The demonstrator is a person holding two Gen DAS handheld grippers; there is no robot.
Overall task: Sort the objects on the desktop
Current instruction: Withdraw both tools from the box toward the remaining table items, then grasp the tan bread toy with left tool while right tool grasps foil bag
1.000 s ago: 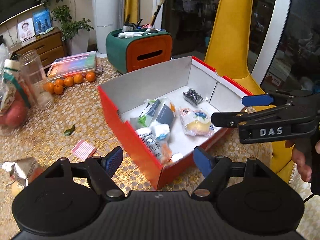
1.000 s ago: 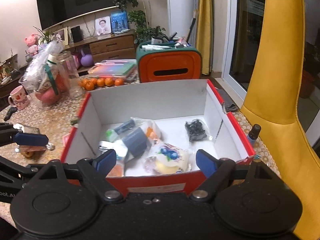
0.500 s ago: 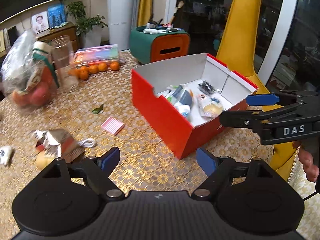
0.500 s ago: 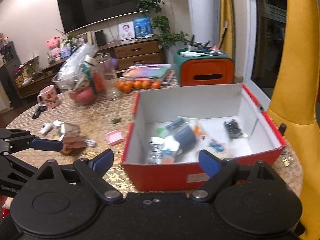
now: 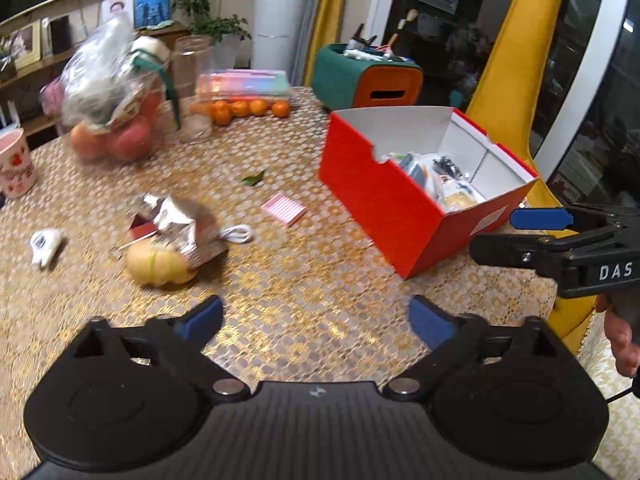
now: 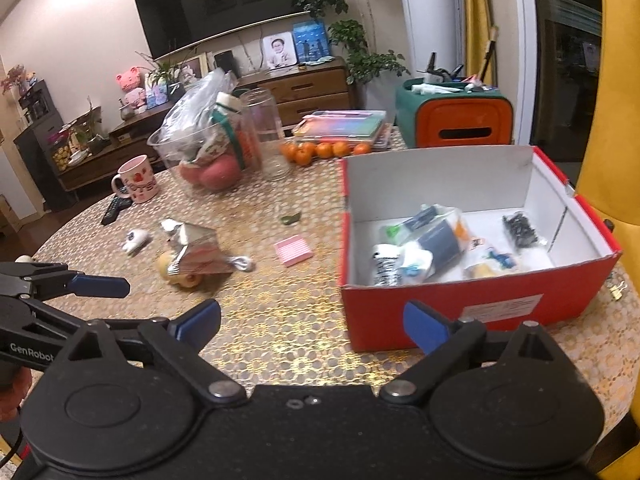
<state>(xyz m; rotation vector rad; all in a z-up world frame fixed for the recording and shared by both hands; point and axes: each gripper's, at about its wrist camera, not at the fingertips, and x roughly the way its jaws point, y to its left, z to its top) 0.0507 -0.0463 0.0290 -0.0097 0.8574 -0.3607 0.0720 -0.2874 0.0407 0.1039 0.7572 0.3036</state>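
Observation:
A red open box [image 5: 384, 204] [image 6: 476, 304] holds several packets and stands on the table's right side. Loose on the table lie a pink striped pad [image 5: 284, 209] [image 6: 293, 251], a white cable [image 5: 239, 234], a crumpled silver carton [image 5: 180, 226] [image 6: 196, 254] over a yellow fruit [image 5: 160, 266], and a small white item [image 5: 44, 245] [image 6: 135, 240]. My left gripper [image 5: 316, 322] is open and empty, above bare table in front of these. My right gripper [image 6: 312, 320] is open and empty, near the box's front left corner.
A bag of apples [image 6: 204, 148], a glass jar [image 6: 268, 132], a pink mug [image 6: 136, 180], a remote [image 6: 114, 208], oranges [image 6: 320, 150], a flat pencil case [image 6: 344, 126] and a green-orange organiser [image 6: 456, 116] stand at the back. A green leaf [image 6: 291, 219] lies mid-table. A yellow chair [image 5: 516, 80] is at right.
Both grippers have pulled back and left from the box, so more of the table and the loose objects now show. Both stay open and empty.

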